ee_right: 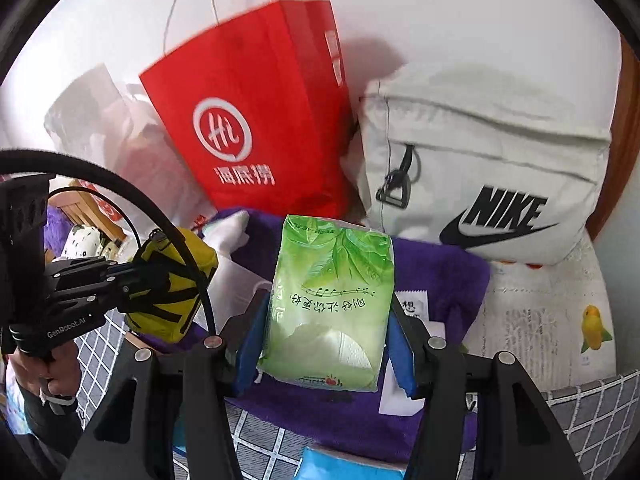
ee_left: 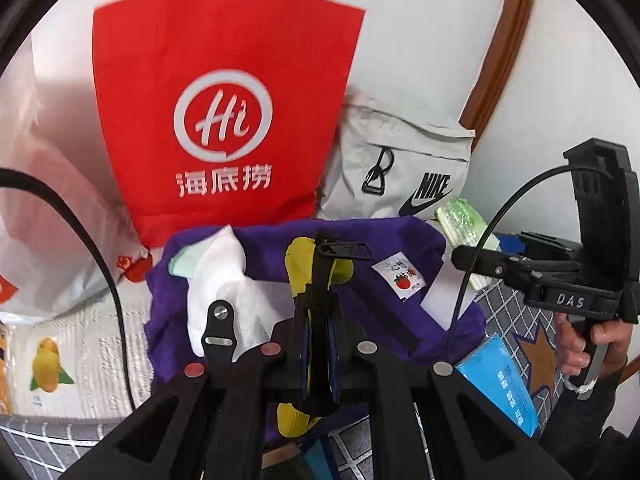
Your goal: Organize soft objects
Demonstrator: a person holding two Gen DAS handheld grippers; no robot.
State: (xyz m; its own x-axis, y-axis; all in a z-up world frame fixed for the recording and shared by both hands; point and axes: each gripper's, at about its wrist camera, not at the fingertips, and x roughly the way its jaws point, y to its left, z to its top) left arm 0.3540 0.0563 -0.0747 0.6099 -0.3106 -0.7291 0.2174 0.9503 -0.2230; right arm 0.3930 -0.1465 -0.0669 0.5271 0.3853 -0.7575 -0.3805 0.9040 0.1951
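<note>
My left gripper (ee_left: 320, 280) is shut on a yellow pouch with black straps (ee_left: 300, 264), held above a purple towel (ee_left: 416, 240); the pouch also shows in the right wrist view (ee_right: 176, 284). My right gripper (ee_right: 324, 320) is shut on a green tissue pack (ee_right: 328, 304), held above the same purple towel (ee_right: 440, 276). The pack also shows in the left wrist view (ee_left: 460, 220). A white sock (ee_left: 224, 280) lies on the towel's left part.
A red paper bag (ee_left: 224, 112) leans on the wall behind. A grey Nike bag (ee_right: 492, 176) stands right of it. A white plastic bag (ee_left: 40, 220), a tissue package with lemon print (ee_left: 52, 364) and a blue pack (ee_left: 500, 384) lie around on the checked cover.
</note>
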